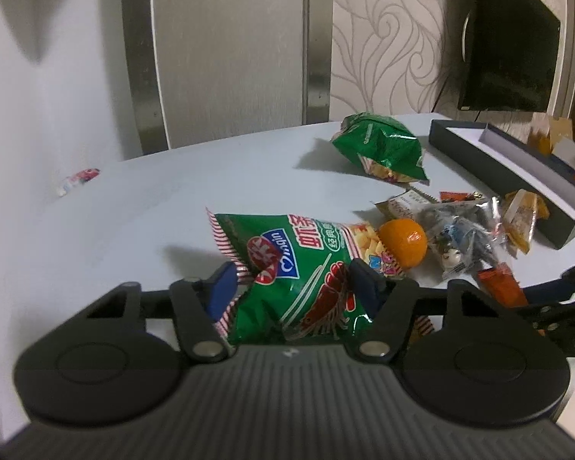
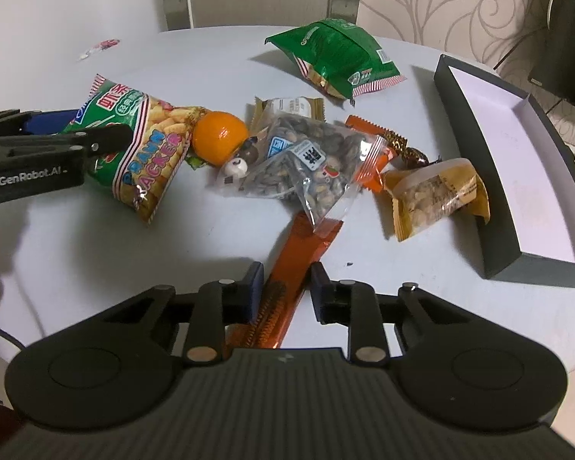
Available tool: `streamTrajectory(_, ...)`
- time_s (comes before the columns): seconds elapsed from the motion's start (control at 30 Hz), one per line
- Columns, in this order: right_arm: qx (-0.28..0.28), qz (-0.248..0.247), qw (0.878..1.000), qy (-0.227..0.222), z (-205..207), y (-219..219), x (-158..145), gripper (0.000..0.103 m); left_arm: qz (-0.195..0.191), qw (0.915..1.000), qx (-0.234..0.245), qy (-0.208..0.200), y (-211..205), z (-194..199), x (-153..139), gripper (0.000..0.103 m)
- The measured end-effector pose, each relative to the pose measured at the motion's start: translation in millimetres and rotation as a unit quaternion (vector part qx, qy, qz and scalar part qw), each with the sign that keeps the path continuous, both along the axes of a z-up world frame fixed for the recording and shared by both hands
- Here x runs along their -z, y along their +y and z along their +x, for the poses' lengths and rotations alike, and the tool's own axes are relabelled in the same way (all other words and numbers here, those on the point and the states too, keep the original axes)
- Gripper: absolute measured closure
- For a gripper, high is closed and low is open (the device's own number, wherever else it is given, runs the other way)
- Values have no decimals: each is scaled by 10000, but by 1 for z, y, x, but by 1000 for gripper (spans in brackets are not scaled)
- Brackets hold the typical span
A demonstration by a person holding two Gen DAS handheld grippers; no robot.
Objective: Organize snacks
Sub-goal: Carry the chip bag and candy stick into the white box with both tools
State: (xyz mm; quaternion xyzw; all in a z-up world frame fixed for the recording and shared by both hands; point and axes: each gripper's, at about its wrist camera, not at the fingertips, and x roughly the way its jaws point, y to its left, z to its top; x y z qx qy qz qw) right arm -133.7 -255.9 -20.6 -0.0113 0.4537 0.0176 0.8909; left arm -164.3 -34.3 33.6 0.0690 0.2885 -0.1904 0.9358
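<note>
1. The left gripper (image 1: 291, 287) is pinching the green prawn cracker bag (image 1: 299, 272) at lower centre of the left wrist view, its blue pads pressing into the crumpled foil from both sides. In the right wrist view the same bag (image 2: 145, 153) is showing at centre left, with the left gripper reaching in from the left edge.
2. The bag is puffed and slick, so in my judgement it could be slipping out of the pinch or twisting as it is being carried; a harder squeeze could be crushing the crackers.
3. The orange ball (image 2: 219, 137) is lying just beside the bag's far end, seemingly touching it. Dragging the bag sideways could be sending it rolling across the white table (image 2: 96, 237).
4. The right gripper (image 2: 283, 287) is straddling the long orange wrapper (image 2: 287, 280) at lower centre of its view. The fingers are sitting close on both sides, but I cannot tell whether they are actually gripping it.
5. That wrapper's far end is tucked under the clear bag of seeds (image 2: 306, 165), so pulling it could be dragging the seeds and the neighbouring small packets along.
6. The dark box (image 2: 517, 264), the likely destination, is sitting empty at the right of the frame. A second green bag (image 2: 337, 57) is lying at upper centre.
7. Both grippers are pointing forward and slightly down, low over the table.
</note>
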Motion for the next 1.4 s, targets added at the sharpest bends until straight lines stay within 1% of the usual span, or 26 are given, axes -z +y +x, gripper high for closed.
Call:
streamTrajectory(0.17, 50, 134, 9999, 38, -8, 0, -4, 77, -19, 9999, -86, 134, -1, 7, -8, 48)
streamTrajectory(0.2, 58, 173, 9998, 56, -10, 0, -5, 78, -16, 9999, -82, 134, -1, 7, -10, 51)
streamTrajectory(0.33, 58, 313, 9995, -56, -19, -1, -16, 78, -1, 9998, -193, 108, 0, 11, -17, 59)
streamTrajectory(0.47, -77, 465, 9987, -186, -25, -3, -27, 78, 69, 9993, -372, -49, 2, 13, -27, 62)
streamTrajectory(0.57, -212, 558, 9979, -244, -25, -7, -29, 79, 194, 9983, -498, -246, 0, 13, -36, 64)
streamTrajectory(0.73, -393, 701, 9957, -453, -25, -21, -45, 79, 211, 9969, -613, -448, -12, 12, -56, 65)
streamTrajectory(0.93, -497, 766, 9929, -767, -20, -48, -71, 79, 159, 9962, -588, -628, -44, 14, -71, 66)
streamTrajectory(1.1, -369, 781, 9915, -974, -16, -84, -85, 79, 114, 9963, -445, -725, -82, 18, -80, 66)
streamTrajectory(1.27, -147, 773, 9909, -1089, -14, -128, -91, 79, 70, 9967, -137, -800, -130, 25, -83, 66)
streamTrajectory(1.4, 111, 733, 9908, -1133, -11, -165, -89, 79, 34, 9964, 157, -838, -170, 31, -80, 66)
